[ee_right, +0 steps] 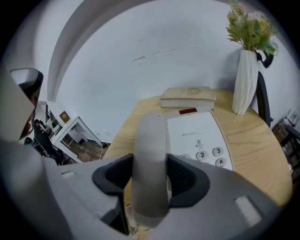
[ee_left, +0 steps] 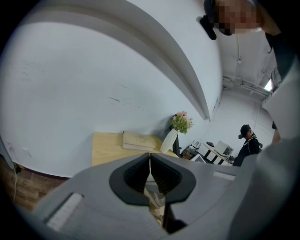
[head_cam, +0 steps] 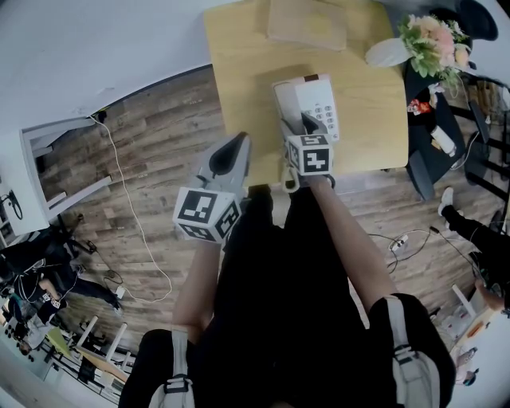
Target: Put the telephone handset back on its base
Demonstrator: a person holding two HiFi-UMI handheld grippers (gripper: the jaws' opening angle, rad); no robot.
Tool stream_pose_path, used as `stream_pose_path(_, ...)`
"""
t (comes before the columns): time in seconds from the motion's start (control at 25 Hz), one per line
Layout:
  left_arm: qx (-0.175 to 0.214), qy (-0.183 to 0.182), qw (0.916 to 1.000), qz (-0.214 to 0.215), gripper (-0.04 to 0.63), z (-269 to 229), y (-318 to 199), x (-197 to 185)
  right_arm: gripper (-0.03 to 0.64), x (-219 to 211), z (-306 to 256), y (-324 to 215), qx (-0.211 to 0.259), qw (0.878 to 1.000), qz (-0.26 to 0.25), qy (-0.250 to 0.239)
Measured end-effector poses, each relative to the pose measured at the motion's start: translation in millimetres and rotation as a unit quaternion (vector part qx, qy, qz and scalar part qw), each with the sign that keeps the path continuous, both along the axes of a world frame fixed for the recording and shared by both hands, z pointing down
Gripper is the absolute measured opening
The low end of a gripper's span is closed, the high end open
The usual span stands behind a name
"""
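The grey telephone handset (ee_right: 150, 154) lies along the left side of the white phone base (ee_right: 199, 136), in its cradle as far as I can tell. My right gripper (ee_right: 150, 180) straddles the handset's near end. Its pads sit right beside the handset's sides and the jaws stand wide, with no firm squeeze visible. In the head view the right gripper (head_cam: 307, 127) is over the base (head_cam: 320, 100) near the table's front edge, with the handset (head_cam: 284, 97) ahead of it. My left gripper (head_cam: 233, 151) hangs off the table's front left, shut and empty, its jaws (ee_left: 150, 171) meeting.
The wooden table (head_cam: 239, 80) carries a book (head_cam: 307, 24) at the back and a white vase with flowers (head_cam: 390, 52) at the back right. A cable (head_cam: 127, 191) runs across the wooden floor on the left. A person (ee_left: 247, 140) stands far off.
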State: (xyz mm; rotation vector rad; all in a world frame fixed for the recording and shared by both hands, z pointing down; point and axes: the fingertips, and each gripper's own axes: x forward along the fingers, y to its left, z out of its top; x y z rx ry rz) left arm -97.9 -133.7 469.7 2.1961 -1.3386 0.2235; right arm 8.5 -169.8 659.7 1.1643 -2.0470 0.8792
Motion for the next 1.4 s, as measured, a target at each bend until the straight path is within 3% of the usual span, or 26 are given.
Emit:
stream_pose_path(0.28, 0.006, -0.002, 1.0000, 0.001, 0.015, -7.3, 4.3, -4.0, 0.236, -0.6, -0.8, 1.2, 0.002, 1.000, -0.004, -0.006)
stream_pose_path(0.76, 0.032, 0.005, 0.9994, 0.011, 0.015, -27.4, 11.5, -15.0, 0.238, 0.3, -16.2, 1.0, 0.018, 0.999, -0.001, 0.027)
stream_pose_path(1.16, 0.057, 0.012, 0.9978, 0.031, 0.015, -46.8, 30.0, -25.9, 0.238, 17.8, -67.0, 12.6, 0.064, 0.996, 0.051, 0.028)
stream_pose_path(1.4, 0.070, 0.022, 0.9956, 0.058, 0.015, -56.9, 39.4, -21.5, 0.238, 30.5, -114.3, 21.0, 0.099, 0.991, 0.093, 0.002)
